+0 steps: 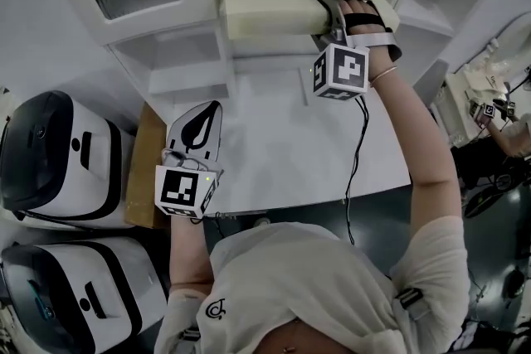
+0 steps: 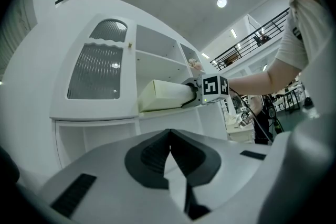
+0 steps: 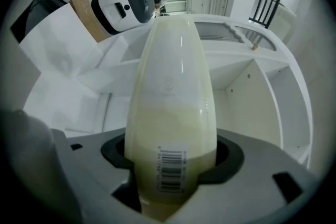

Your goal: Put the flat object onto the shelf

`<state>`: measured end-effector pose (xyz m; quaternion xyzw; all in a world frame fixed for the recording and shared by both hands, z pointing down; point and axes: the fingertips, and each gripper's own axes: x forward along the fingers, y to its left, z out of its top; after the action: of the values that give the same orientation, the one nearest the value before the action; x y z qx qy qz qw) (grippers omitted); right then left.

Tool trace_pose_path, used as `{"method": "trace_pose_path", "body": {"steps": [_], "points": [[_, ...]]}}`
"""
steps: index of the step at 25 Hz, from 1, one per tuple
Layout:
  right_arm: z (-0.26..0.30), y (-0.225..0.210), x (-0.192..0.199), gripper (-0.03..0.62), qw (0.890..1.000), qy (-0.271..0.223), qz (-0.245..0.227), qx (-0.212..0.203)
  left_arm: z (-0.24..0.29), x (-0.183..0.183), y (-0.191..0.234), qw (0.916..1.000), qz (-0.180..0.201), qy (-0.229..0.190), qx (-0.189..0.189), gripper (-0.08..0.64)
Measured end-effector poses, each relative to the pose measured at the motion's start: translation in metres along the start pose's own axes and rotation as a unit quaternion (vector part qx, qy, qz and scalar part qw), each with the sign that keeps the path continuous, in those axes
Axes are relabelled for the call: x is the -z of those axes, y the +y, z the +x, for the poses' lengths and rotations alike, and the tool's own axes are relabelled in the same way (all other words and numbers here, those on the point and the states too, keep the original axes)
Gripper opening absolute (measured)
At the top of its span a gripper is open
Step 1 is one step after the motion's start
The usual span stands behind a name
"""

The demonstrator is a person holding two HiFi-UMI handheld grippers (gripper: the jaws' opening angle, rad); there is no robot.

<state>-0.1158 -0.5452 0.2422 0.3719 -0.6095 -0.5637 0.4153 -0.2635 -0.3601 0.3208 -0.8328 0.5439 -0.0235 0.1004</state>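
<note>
The flat cream-coloured box [image 3: 170,102], glossy and carrying a barcode label at its near end, lies level with its far end reaching into the open bay of the white cabinet [image 1: 166,37], above the bay's white shelf board [image 2: 157,113]. Whether its underside already touches the board cannot be told. The right gripper [image 1: 325,19] has its jaws spread about half way and pinching the box's near end across its thin sides, just outside the cabinet front.

To do this step well, the box probably needs to stay level and square to the bay, then slide straight in until most of its length is over the board. The jaws should part only once the board carries the weight; letting go with the near end overhanging could tip the box out. The bay's side walls stand close on either side, so a skewed entry could catch a corner.

The left gripper [image 2: 170,157] has its jaws pressed together on nothing. It sits below and in front of the cabinet, over the white tabletop [image 1: 290,153], well apart from the box.
</note>
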Motion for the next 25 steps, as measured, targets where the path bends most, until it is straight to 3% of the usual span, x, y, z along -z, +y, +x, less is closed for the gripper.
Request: {"method": "trace_pose_path", "body": {"steps": [5,14,19,25], "points": [[0.025,0.011,-0.003,0.331,0.999,0.012,0.013,-0.038,0.014,0.008,0.009,0.9999,0.003,0.010,0.008,0.012],[0.064,0.015,-0.004,0.405,0.990,0.016,0.078,-0.119,0.026,0.018,0.026,0.9999,0.002,0.008,0.013,0.012],[0.083,0.025,-0.004,0.497,0.987,0.029,0.058,-0.148,0.031,0.026,0.032,0.9998,-0.005,0.013,0.012,0.012],[0.097,0.027,0.001,0.517,0.987,0.038,0.048,-0.148,0.034,0.039,0.039,0.9995,-0.016,0.024,0.012,0.012]]}}
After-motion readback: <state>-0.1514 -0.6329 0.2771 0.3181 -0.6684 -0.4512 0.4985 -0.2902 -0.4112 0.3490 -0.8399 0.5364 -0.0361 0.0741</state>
